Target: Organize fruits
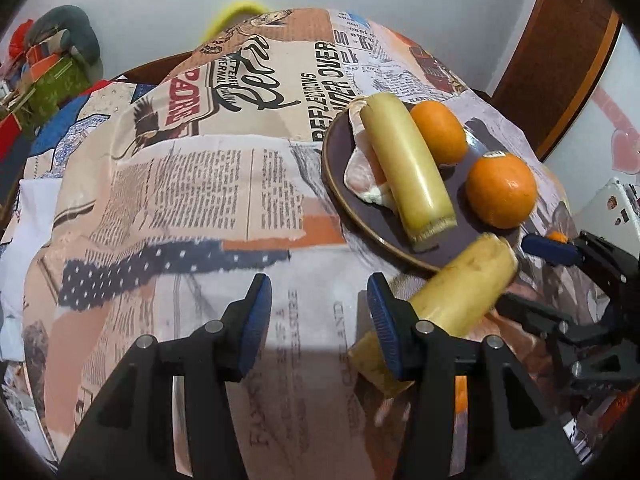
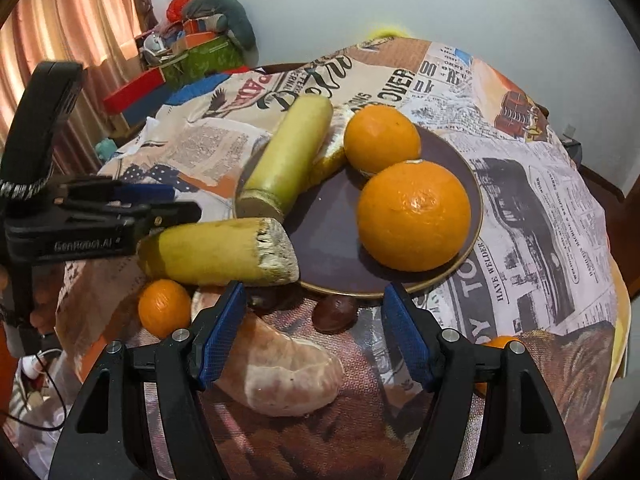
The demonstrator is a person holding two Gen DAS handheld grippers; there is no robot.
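A dark purple plate (image 2: pixel 328 232) (image 1: pixel 360 216) holds two oranges (image 2: pixel 414 216) (image 2: pixel 380 138), a yellow-green cane piece (image 2: pixel 288 156) (image 1: pixel 408 164) and a peeled citrus segment (image 1: pixel 360 172). A second cane piece (image 2: pixel 220 248) (image 1: pixel 460 296) lies with its cut end on the plate's near rim. My left gripper (image 1: pixel 318 316) is open and empty; the cane piece is just right of its right finger. My right gripper (image 2: pixel 312 336) is open above a peeled citrus segment (image 2: pixel 284 376). A small orange (image 2: pixel 164 312) and two brown nuts (image 2: pixel 334 312) lie on the cloth.
The table is covered with a newspaper-print cloth (image 1: pixel 200 200). Boxes and clutter (image 2: pixel 192 52) stand at the far left by a curtain. A wooden chair back (image 1: pixel 560 60) is at the right. Another small orange (image 2: pixel 500 344) peeks from behind my right finger.
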